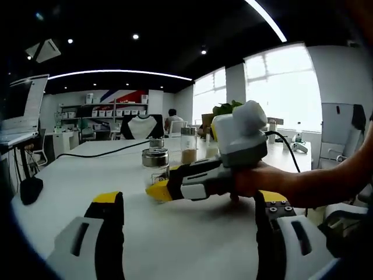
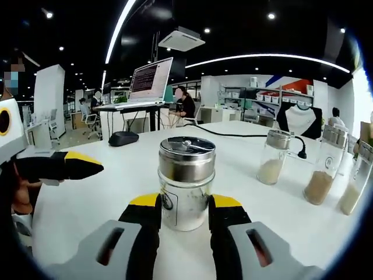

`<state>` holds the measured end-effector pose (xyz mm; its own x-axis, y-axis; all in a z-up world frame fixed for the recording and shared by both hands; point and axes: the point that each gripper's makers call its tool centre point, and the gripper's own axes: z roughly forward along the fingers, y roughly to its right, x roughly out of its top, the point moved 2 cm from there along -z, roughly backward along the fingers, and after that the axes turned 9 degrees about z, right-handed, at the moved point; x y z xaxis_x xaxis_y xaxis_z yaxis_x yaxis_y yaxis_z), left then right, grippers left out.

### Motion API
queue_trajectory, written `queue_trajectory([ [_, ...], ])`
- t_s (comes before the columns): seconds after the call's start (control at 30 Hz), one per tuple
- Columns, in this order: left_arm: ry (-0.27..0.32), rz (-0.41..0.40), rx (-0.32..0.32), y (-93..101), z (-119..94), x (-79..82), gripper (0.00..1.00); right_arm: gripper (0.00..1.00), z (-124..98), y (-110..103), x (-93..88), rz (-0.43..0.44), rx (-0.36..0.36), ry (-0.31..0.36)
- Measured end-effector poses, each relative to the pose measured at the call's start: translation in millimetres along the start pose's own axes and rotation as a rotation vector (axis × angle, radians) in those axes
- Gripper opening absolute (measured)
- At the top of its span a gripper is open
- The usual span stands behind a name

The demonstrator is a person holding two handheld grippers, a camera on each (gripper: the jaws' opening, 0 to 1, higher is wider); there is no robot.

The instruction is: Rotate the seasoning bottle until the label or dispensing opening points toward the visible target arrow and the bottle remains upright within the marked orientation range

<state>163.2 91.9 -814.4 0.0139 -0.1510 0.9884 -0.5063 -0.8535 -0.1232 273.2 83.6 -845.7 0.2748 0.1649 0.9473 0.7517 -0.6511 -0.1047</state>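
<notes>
A white table (image 2: 87,198) holds four glass seasoning jars. One seasoning bottle (image 2: 186,182) with a steel cap stands upright, squeezed between the right gripper (image 2: 184,217) jaws. Three other jars (image 2: 273,156) stand behind it to the right — contents possibly spices. The left gripper (image 1: 189,219), jaws spread and empty, hovers beside the bottle.

White table (image 2: 93,192), seasoning bottle (image 2: 186,182) standing upright on it, three other glass shakers (image 2: 274,156) at one side, black mouse (image 2: 123,138), black cable (image 2: 233,134) across the top
</notes>
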Motion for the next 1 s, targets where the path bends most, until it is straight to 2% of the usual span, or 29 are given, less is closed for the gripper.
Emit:
queue_trajectory([
  [0.37,-0.003,-0.008,0.0,-1.6,0,-1.8,0.98,0.3,7,6,2.5,-0.005,0.032,0.006],
  [0.7,-0.015,-0.012,0.002,-3.6,0,-3.5,0.98,0.31,14,6,4.5,-0.018,0.032,-0.006],
  [0.73,-0.017,-0.014,0.003,-3.9,0,-3.6,0.98,0.31,14,6,4.4,-0.03,0.03,-0.008],
  [0.87,-0.009,-0.021,0.005,-4.9,-2,-2.1,0.98,0.33,16,8,-12.9,-0.158,0.007,-0.103],
  [0.9,-0.01,-0.021,0.004,-4.9,-2,-1.9,0.98,0.34,17,6,-15.7,-0.156,0.01,-0.111],
  [1.0,-0.011,-0.019,0.003,-5.4,-2,-1.8,0.98,0.32,12,7,-7.0,-0.13,0.008,-0.085],
])
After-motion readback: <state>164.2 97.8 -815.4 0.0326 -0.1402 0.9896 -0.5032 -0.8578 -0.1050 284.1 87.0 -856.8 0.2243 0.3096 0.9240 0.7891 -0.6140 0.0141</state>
